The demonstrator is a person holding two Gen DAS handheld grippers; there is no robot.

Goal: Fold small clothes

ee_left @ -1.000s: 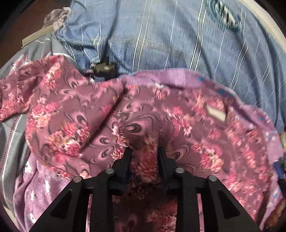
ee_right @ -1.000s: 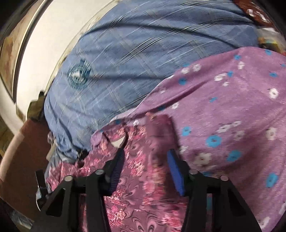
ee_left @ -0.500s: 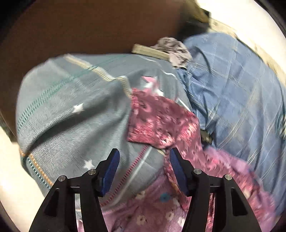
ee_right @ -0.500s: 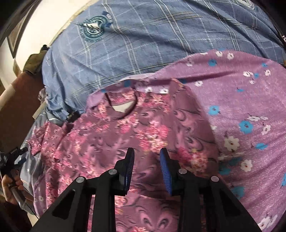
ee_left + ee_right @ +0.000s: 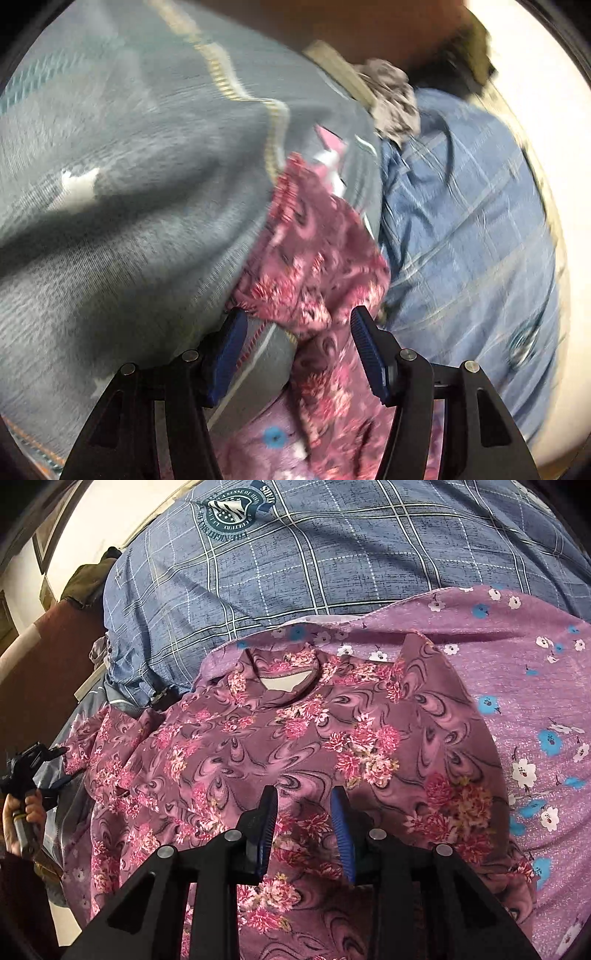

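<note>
Flat, floral top (image 5: 295, 746) — neckline away from right hand-held gripper (image 5: 304, 830), lengthwise.

My left camera sits close, facing the pink flowered top's (image 5: 325, 266) sleeve, my right camera looks down from higher over that same top (image 5: 295, 738).

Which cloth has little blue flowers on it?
The light purple sheet under the swirly pink-flowered top. The blue cloth has only checks.
</note>
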